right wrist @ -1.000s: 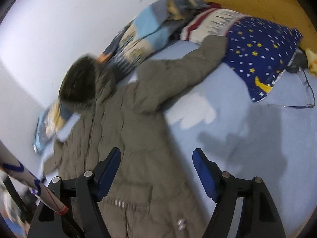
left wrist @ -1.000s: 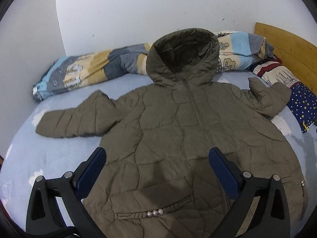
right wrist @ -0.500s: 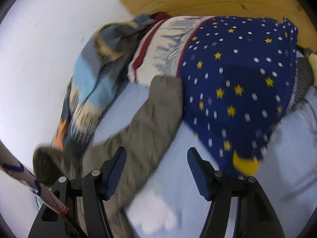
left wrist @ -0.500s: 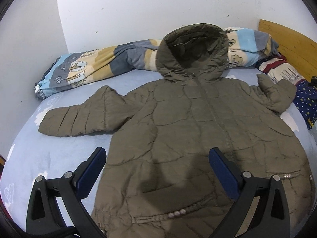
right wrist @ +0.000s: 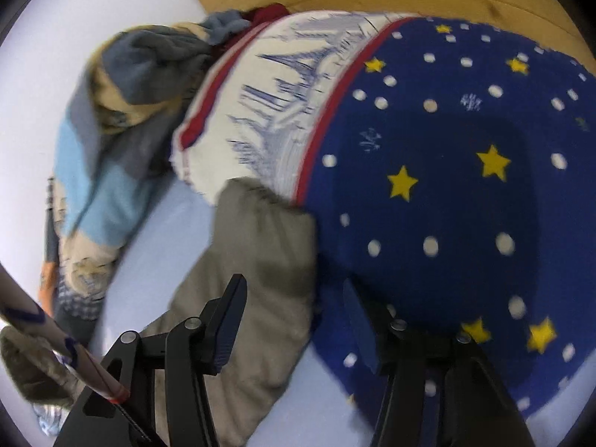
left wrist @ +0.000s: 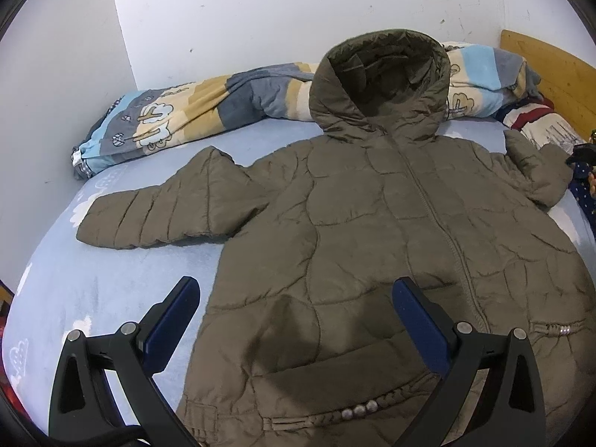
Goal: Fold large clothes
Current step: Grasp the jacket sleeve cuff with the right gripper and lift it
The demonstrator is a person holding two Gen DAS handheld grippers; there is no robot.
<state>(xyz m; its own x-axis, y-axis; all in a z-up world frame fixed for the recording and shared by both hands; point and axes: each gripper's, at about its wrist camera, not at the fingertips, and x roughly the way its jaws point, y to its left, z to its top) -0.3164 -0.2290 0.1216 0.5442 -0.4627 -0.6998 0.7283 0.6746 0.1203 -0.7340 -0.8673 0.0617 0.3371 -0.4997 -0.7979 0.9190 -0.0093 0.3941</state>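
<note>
jacket: we see a big olive padded jacket (left wrist: pixel 391 231) lying flat and face up on the bed (left wrist: pixel 93 290), zipped, hood toward the wall, both sleeves spread out to the sides.
left tool: our left tool (left wrist: pixel 296 318) hangs above the lower front of the jacket with its jaws wide apart and nothing between them; the pads touch no cloth.
right tool: our right tool (right wrist: pixel 294 320) points down at the cuff end of the far sleeve (right wrist: pixel 260 260), jaws about half apart and closing; the cuff lies between and just ahead of them, and we judge the pads are not pressing on it yet.
neighbours: that sleeve end rests against the star-print pillow (right wrist: pixel 447 186); a striped blanket (left wrist: pixel 193 111) lies rolled along the wall behind the hood.
step: we judge we are about to take the sleeve and fold it inward over the body.
risk, wrong cloth: the pillow touches the cuff, so closing jaws may pinch pillow cloth with it and drag the pillow across.
risk, weak hold: the padding is thick and slick-looking; a bite on the edge alone may slip off mid-fold.
risk, shifting: pulling the sleeve with the body unpinned may skew the whole jacket.
risk, blur: the right view is smeared, so the aim at the cuff is uncertain.
</note>
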